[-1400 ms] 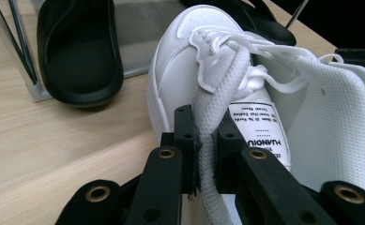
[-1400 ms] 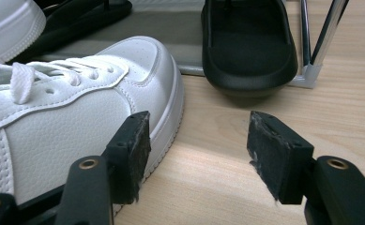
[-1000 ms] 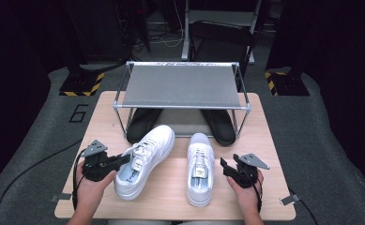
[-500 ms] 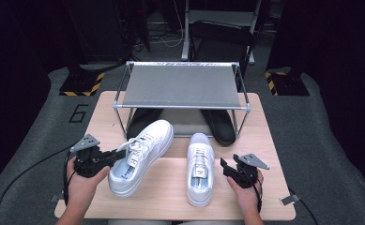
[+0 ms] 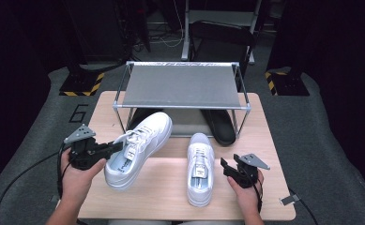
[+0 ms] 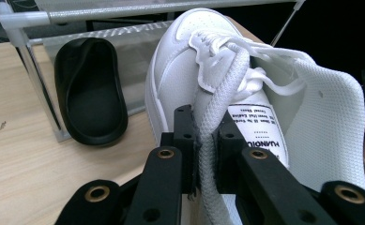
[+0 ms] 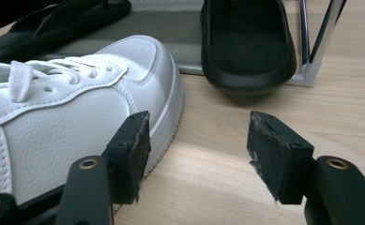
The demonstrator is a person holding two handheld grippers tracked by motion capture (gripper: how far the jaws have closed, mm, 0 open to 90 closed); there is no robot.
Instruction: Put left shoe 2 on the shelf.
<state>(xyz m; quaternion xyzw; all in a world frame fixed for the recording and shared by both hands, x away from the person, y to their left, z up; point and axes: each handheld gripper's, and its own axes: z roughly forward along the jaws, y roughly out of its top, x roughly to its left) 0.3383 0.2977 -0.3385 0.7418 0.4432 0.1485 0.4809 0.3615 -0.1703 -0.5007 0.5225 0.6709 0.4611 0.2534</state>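
Two white sneakers are on the wooden table [image 5: 171, 197]. My left gripper [image 5: 117, 146] is shut on the collar edge of the left sneaker [image 5: 138, 147], which hangs tilted above the table with its toe toward the rack. In the left gripper view the pads [image 6: 185, 140] pinch that sneaker's [image 6: 194, 70] padded mesh edge. The right sneaker [image 5: 201, 166] lies flat on the table. My right gripper [image 5: 226, 168] rests open just right of it; in the right gripper view the right sneaker [image 7: 77, 112] lies beside the left pad [image 7: 133, 150], and bare wood shows between the jaws.
A metal shoe rack [image 5: 182, 86] with a grey mesh shelf stands at the back of the table. Black slippers [image 5: 220, 125] lie under it, seen also as a black slipper [image 6: 92, 93] and a black slipper [image 7: 246, 44]. Dark floor surrounds the table.
My left gripper has risen and drawn left, lifting the left sneaker's heel end off the table. The right gripper and right sneaker have stayed put.
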